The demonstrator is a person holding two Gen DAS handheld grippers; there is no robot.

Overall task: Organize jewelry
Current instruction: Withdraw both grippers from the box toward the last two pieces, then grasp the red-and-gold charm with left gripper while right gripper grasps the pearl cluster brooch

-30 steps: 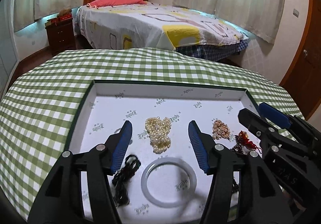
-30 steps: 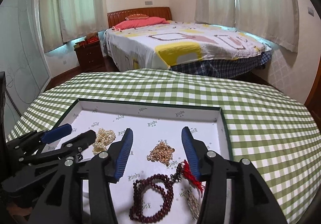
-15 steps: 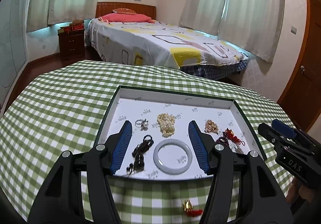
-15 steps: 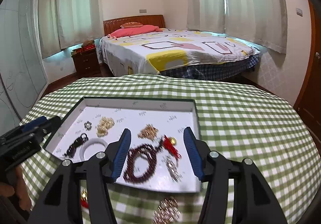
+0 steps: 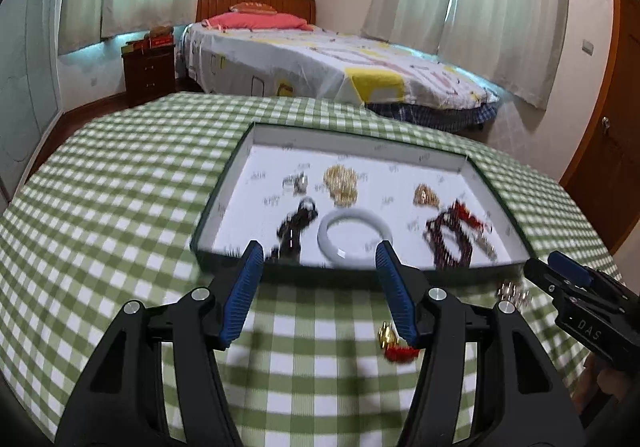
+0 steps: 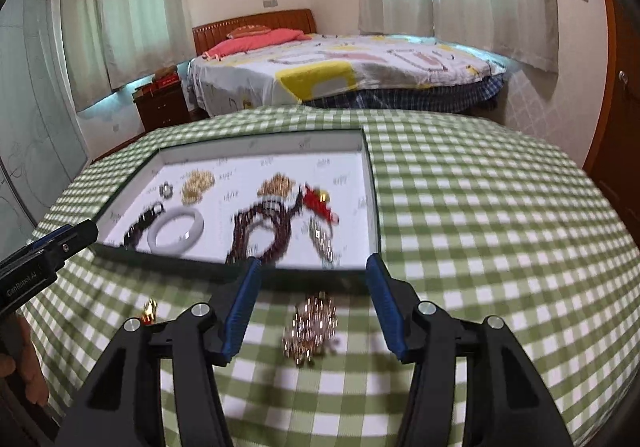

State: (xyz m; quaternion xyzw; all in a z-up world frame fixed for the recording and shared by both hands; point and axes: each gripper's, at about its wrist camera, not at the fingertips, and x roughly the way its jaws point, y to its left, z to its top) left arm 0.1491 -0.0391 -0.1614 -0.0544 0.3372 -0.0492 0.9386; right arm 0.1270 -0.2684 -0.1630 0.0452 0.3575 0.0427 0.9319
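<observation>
Both grippers, left [image 5: 320, 287] and right [image 6: 312, 295], hover half-open and empty short of the tray's [image 6: 168, 265] blurred near edge.

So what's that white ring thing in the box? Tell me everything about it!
It is a white bangle, one smooth, solid round hoop with a small glint of light on its near rim. It looks like pale jade or glass, though blur hides detail. It lies flat on the white floor of the tray, near the front wall. A black beaded strand lies close beside it, perhaps touching. No gripper touches it.
</observation>
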